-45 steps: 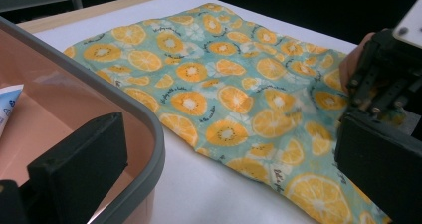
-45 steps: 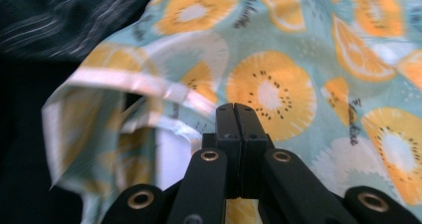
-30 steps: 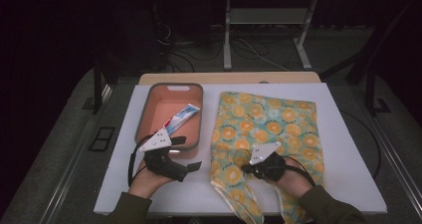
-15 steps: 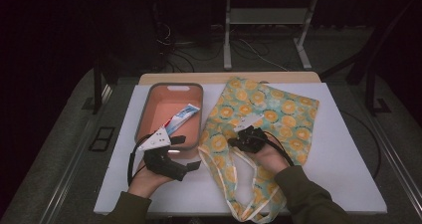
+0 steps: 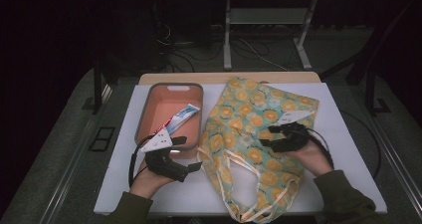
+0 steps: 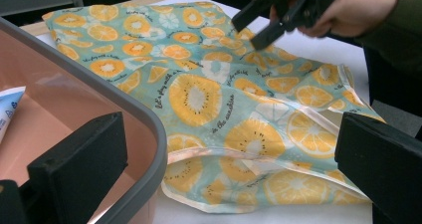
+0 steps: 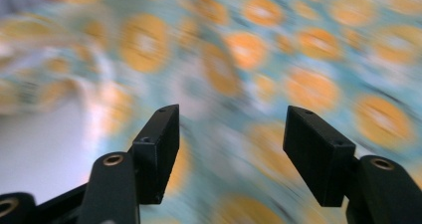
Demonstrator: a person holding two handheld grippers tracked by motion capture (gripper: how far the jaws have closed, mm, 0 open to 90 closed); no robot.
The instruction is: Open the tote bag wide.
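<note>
Your bag point(image 5: 249, 134): teal fabric, orange-slice print, pale handles trailing toward 6 o'clock, lies rumpled mid-table at 3 o'clock of the tray point(image 5: 169, 115). Your right gripper point(image 5: 271, 138) hovers over it, jaws apart, empty. Your left gripper point(image 5: 194, 157) gapes wide, empty.

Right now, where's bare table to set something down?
Free: the white table right of the bag, and the strip left of the tray. Crowded: the middle, where tray, bag and left hand-held gripper sit close.
</note>
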